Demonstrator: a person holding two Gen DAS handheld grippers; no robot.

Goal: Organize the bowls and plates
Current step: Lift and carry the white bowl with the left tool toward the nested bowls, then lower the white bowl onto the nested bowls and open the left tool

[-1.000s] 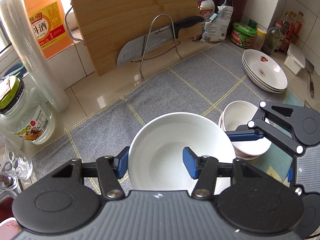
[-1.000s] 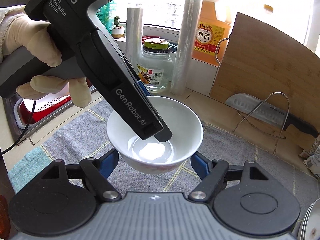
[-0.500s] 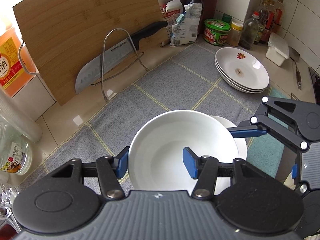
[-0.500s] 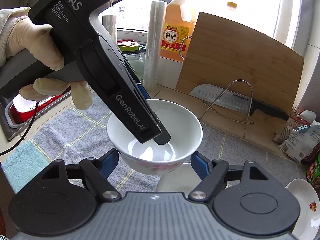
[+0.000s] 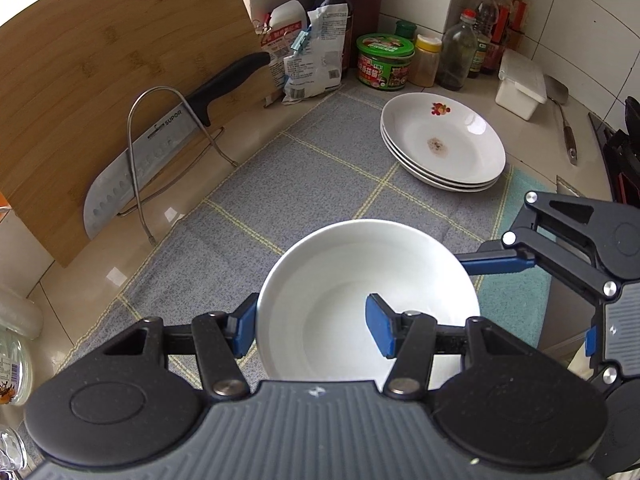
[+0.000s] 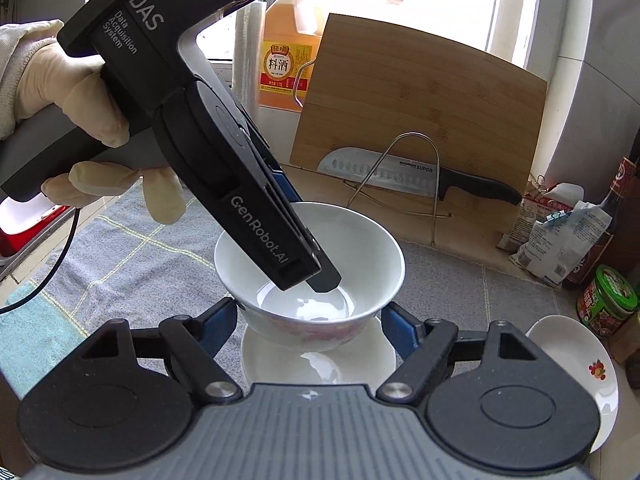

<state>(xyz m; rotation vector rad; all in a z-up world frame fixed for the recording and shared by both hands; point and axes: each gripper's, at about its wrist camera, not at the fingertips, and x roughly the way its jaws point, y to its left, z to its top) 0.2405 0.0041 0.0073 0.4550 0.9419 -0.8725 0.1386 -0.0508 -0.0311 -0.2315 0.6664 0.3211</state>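
Bowl (image 5: pixel 360 296) is hanging above a second bowl (image 6: pixel 320 364) on the worktop, its rim pinched by the left gripper (image 5: pixel 312 328); the right gripper (image 6: pixel 306 326) is cradling its sides (contact unclear). Misaligned lowering risks chipping.

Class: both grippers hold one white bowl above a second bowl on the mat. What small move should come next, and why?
Probably lower the bowl straight down. The left gripper pinches its rim and the right gripper clasps its sides, holding it above the second bowl, roughly over it, so lowering should nest them.
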